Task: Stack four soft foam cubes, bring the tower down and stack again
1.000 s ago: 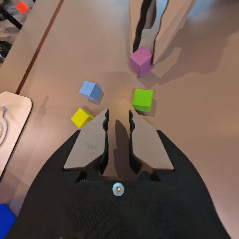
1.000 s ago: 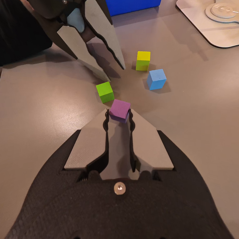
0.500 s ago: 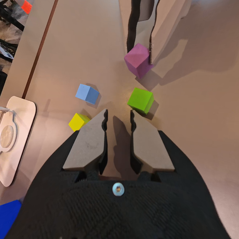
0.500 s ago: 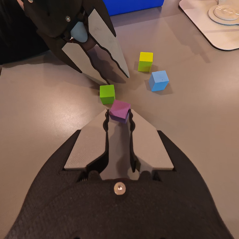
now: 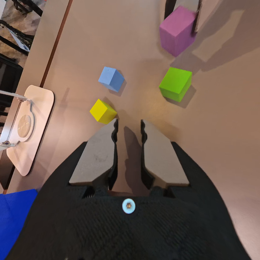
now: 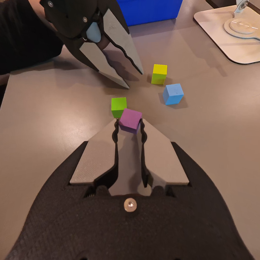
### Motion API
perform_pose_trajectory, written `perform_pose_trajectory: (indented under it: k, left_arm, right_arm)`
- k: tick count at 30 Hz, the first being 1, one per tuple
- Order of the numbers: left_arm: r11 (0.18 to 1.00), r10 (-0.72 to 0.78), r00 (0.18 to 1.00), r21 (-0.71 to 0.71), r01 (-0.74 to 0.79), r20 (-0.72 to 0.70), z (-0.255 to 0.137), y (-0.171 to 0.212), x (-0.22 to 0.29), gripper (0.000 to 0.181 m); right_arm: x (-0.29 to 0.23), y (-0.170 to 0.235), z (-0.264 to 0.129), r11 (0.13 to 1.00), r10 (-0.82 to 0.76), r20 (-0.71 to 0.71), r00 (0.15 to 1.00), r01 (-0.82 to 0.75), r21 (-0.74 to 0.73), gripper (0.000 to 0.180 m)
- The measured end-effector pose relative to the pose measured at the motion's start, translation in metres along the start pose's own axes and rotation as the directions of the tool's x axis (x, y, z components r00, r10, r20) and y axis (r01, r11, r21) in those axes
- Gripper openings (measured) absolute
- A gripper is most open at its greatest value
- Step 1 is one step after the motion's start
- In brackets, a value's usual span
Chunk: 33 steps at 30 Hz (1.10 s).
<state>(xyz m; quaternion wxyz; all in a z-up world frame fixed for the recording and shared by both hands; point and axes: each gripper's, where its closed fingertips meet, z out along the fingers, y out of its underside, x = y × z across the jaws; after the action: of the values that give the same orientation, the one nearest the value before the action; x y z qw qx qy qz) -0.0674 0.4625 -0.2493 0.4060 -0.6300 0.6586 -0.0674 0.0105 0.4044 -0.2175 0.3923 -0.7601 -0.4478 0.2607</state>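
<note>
Four foam cubes are on or above the brown table. My right gripper is shut on the purple cube and holds it tilted above the table, just near the green cube. The purple cube also shows in the left wrist view, above the green cube. The yellow cube and the blue cube lie apart on the table; they show too in the right wrist view as yellow and blue. My left gripper is open and empty, its left fingertip beside the yellow cube.
A pale board with a metal stand lies at the left table edge; it sits at the far right in the right wrist view. A blue box stands at the back. A dark sleeve is behind my left gripper. The left gripper's tips are roughly 11 cm from the right gripper's.
My right gripper has lifted the purple cube and carried it toward the green cube. My left gripper has drawn back a little and stays open beside the yellow cube.
</note>
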Motion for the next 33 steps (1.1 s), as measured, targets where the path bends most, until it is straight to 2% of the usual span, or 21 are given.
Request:
perform_pose_trajectory:
  k: [2,3,5,7,12,17,22,28,33]
  left_arm:
    - [1.0,0.017,0.999,-0.007,-0.017,0.05,0.002,0.006,-0.003,0.015]
    - [0.999,0.041,0.995,-0.005,-0.041,0.093,0.004,0.009,-0.005,0.002]
    - [0.985,0.171,0.97,-0.007,-0.172,0.175,0.005,0.01,-0.007,0.0]
    - [0.983,0.185,0.965,-0.027,-0.183,0.186,0.005,0.01,-0.007,0.0]
    - [0.998,-0.055,0.997,0.009,0.055,0.048,0.002,0.012,-0.004,0.0]
    - [0.968,-0.238,0.954,0.032,0.247,-0.182,-0.005,0.005,0.017,0.0]
    - [0.986,-0.145,0.977,0.054,0.155,-0.159,-0.001,-0.006,0.024,0.0]
    - [0.981,-0.148,0.943,0.076,0.177,-0.297,-0.004,-0.027,0.058,0.0]
    - [0.977,-0.165,0.934,0.075,0.198,-0.317,-0.004,-0.029,0.06,0.0]
  right_arm:
    - [-0.002,-0.003,0.001,1.0,-0.009,0.001,1.0,0.009,0.014,0.028]
    - [-0.003,-0.005,0.001,1.0,-0.018,0.003,1.0,0.018,0.021,0.028]
    - [-0.005,-0.007,0.002,0.999,-0.041,0.002,0.999,0.041,0.029,0.028]
    - [-0.01,-0.009,0.002,0.998,-0.058,0.017,0.998,0.057,0.036,0.028]
    - [-0.019,-0.01,0.004,0.997,-0.077,0.071,0.994,0.075,0.035,0.028]
    - [-0.023,-0.023,0.003,0.993,-0.101,0.136,0.985,0.091,0.078,0.028]
    - [-0.02,-0.032,0.004,0.993,-0.094,0.141,0.986,0.082,0.091,0.028]
    - [-0.019,-0.03,0.0,0.99,-0.112,0.077,0.991,0.104,0.092,0.028]
    - [-0.016,-0.027,0.001,0.993,-0.088,0.078,0.993,0.081,0.091,0.028]
